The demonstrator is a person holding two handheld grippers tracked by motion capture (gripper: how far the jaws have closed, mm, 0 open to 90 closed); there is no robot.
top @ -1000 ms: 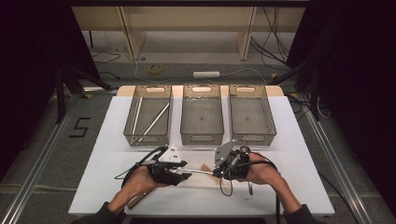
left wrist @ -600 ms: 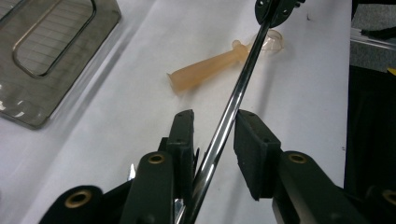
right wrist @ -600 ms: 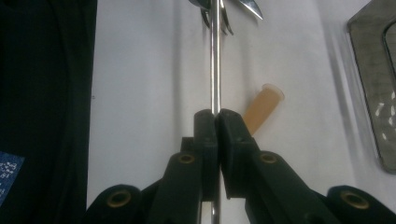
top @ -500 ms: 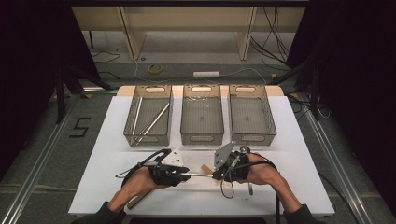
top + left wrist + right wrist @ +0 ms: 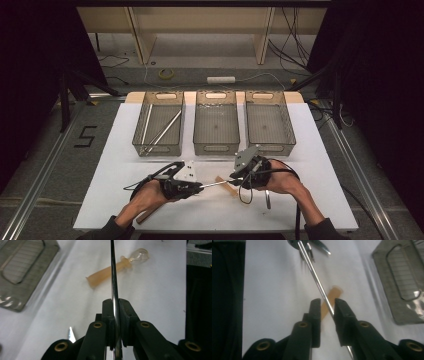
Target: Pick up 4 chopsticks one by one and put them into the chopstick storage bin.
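Note:
A thin metal rod (image 5: 215,184) hangs level above the white table (image 5: 310,150), spanning both grippers. My left gripper (image 5: 199,187) is shut on one end; in the left gripper view its jaws (image 5: 115,305) have just closed flat against the rod (image 5: 113,270). My right gripper (image 5: 235,176) is at the other end. In the right gripper view its jaws (image 5: 327,307) have just been opening. The rod (image 5: 317,282) runs through the gap close to the right-hand jaw, unclamped.
A tan-handled tool (image 5: 110,271) lies on the table under the rod. Three mesh trays stand in a row at the back; the left one (image 5: 157,150) holds two long rods, beside the middle (image 5: 216,147) and right (image 5: 270,146) ones. A brown stick (image 5: 145,217) lies by the left forearm.
Both hands stay where they were, with the rod still spanning them. Any jaw movement is too small to make out in the high view.

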